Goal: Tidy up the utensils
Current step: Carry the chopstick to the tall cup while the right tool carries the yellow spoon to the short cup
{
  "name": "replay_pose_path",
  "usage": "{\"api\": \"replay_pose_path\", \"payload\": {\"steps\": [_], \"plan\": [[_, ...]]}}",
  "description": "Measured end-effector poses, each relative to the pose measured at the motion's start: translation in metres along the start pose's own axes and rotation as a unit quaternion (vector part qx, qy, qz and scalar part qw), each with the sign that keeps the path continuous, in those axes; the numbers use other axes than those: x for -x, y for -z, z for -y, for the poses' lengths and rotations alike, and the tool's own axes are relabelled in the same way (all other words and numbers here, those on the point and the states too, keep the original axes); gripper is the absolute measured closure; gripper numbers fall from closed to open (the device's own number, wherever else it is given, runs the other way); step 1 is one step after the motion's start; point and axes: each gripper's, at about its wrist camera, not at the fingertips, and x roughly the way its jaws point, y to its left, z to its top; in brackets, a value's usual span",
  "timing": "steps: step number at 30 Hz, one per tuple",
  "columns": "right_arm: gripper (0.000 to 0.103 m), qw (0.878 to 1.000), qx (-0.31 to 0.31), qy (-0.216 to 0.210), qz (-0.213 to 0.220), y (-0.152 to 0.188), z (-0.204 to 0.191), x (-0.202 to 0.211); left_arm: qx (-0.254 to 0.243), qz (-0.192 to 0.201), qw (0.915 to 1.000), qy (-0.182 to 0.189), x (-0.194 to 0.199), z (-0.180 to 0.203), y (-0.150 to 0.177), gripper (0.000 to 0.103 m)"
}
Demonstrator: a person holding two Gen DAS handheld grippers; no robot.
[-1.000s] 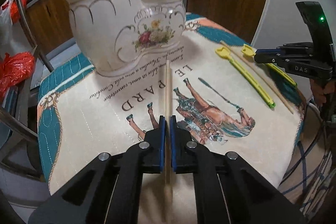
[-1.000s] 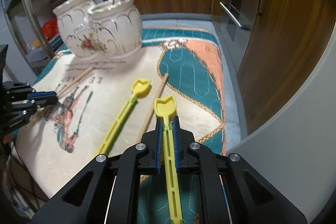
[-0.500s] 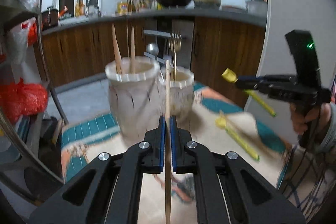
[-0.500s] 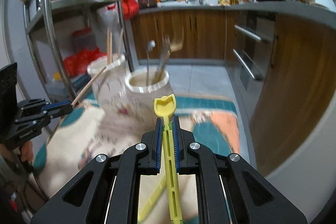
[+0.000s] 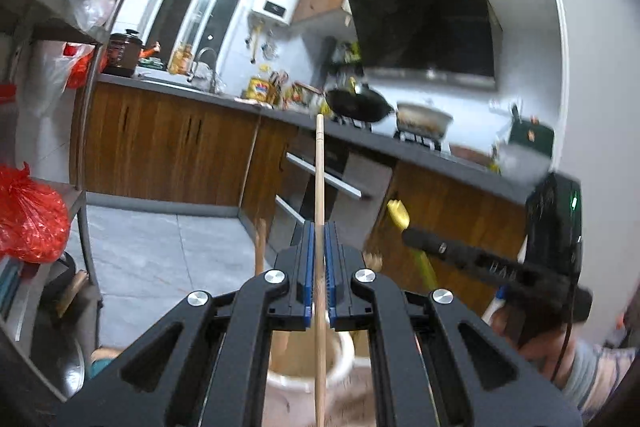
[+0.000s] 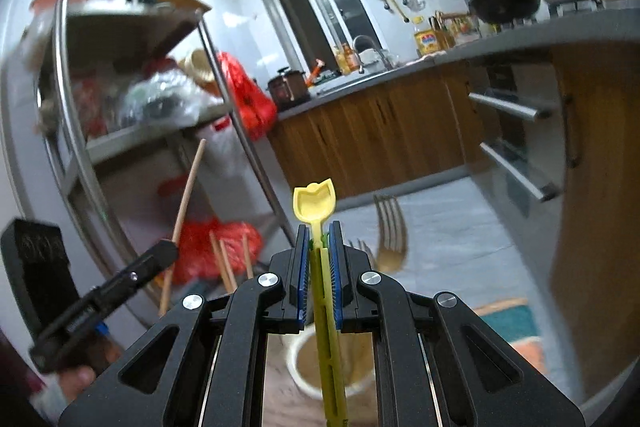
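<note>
Kitchen: wood-fronted cabinets, grey counter (image 5: pixel 224 99) with a wok and pot on the hob, steel rack to one side.

Left wrist view: our left gripper (image 5: pixel 319 259) is clenched on a wooden chopstick (image 5: pixel 319 179), which runs straight up between the blue pads, its lower end reaching down over the cream holder (image 5: pixel 340 355) below. Other wooden sticks already stand in that holder. At the right of the picture, the right gripper (image 5: pixel 412 239) carries the yellow utensil (image 5: pixel 398 213).

Right wrist view: our right gripper (image 6: pixel 319 259) is clamped on the yellow utensil (image 6: pixel 314 205), scoop end up, handle hanging over a second cream holder (image 6: pixel 304 351) that has a gold fork (image 6: pixel 390 227) in it. The left gripper (image 6: pixel 166 251) shows low at the left of the picture with its chopstick (image 6: pixel 188 187) tilted.

Judgement: we are at the drop-in step. To do it well, we should bring each lower tip inside its rim before loosening, keep the sticks near upright, lower clear of the fork tines, and release only once the tip is well down, so nothing bounces out.
</note>
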Motion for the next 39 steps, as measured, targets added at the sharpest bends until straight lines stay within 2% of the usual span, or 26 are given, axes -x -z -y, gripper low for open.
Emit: {"api": "replay_pose_path", "payload": {"steps": [3,7,13,16,23,32,35,39], "plan": [[0.092,1.0,-0.018,-0.011,0.018,0.002,0.001,-0.012,0.015,0.018,0.9997,-0.004,-0.008,-0.005,-0.001,0.098],[0.092,0.999,-0.015,-0.004,0.029,0.009,0.0,-0.033,0.023,0.037,0.9986,-0.028,-0.017,-0.006,0.005,0.098],[0.092,0.999,0.016,0.012,0.043,0.027,-0.004,-0.045,-0.032,0.054,0.9961,-0.062,-0.028,0.009,0.017,0.098],[0.092,0.998,0.039,0.014,0.057,0.036,-0.009,-0.043,-0.055,0.051,0.9951,-0.064,-0.031,0.015,0.024,0.098],[0.092,0.997,0.07,0.019,0.033,0.041,-0.014,-0.045,-0.052,0.015,0.997,-0.056,-0.031,0.006,0.039,0.098],[0.092,0.996,0.087,0.029,-0.014,0.048,-0.009,-0.034,-0.097,-0.026,0.9932,-0.06,-0.017,0.017,0.046,0.098],[0.092,0.994,0.099,0.04,-0.034,0.053,-0.01,-0.03,-0.106,-0.068,0.9892,-0.073,-0.019,0.02,0.047,0.098],[0.092,0.992,0.102,0.053,-0.057,0.059,-0.01,-0.025,-0.097,-0.103,0.9861,-0.087,-0.02,0.018,0.05,0.098]]}}
